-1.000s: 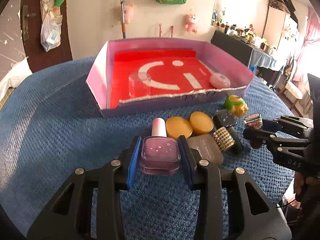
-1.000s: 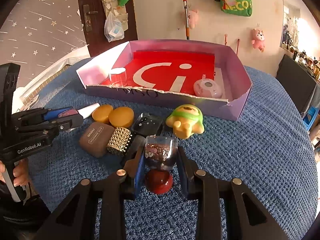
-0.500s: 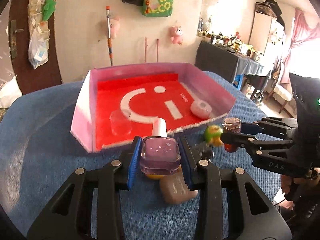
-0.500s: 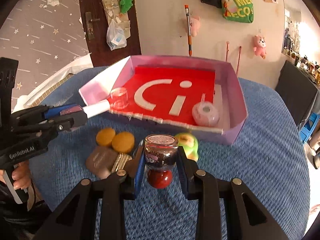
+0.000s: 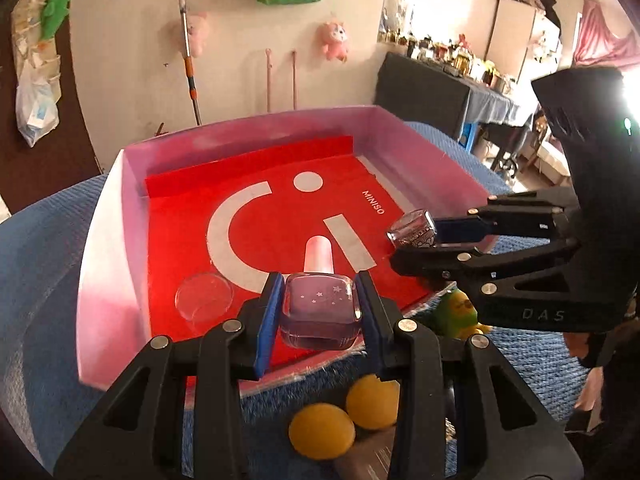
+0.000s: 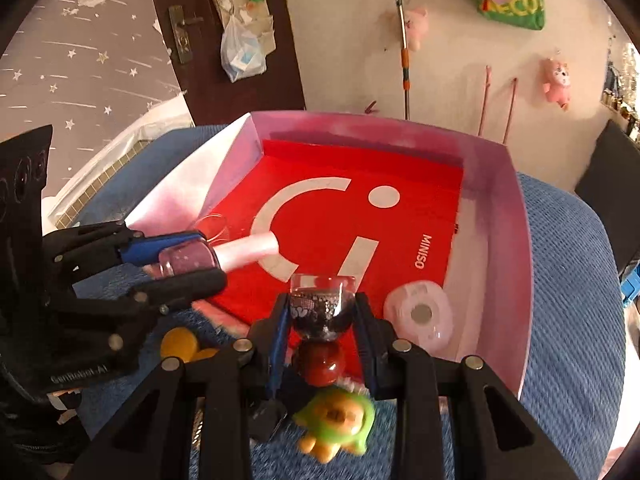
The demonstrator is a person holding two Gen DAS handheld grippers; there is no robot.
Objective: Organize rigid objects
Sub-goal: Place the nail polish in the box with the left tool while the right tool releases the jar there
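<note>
My left gripper (image 5: pixel 318 314) is shut on a pink nail polish bottle (image 5: pixel 319 312) with a pale pink cap, held over the front edge of the pink box (image 5: pixel 100 264) with a red floor. It also shows in the right wrist view (image 6: pixel 188 262). My right gripper (image 6: pixel 322 320) is shut on a dark glitter bottle with a red round cap (image 6: pixel 322 312), held over the box's front edge; it also shows in the left wrist view (image 5: pixel 414 228). Both bottles are in the air.
Inside the box lie a clear round lid (image 5: pixel 204 298) and a pale pink round case (image 6: pixel 420 316). On the blue cloth (image 6: pixel 572 320) in front of the box lie two yellow discs (image 5: pixel 322 430), a brown case (image 5: pixel 368 460) and a green-yellow toy (image 6: pixel 334 424).
Both grippers have lifted their bottles off the cloth and moved forward, from above the loose objects to over the box's front edge.
</note>
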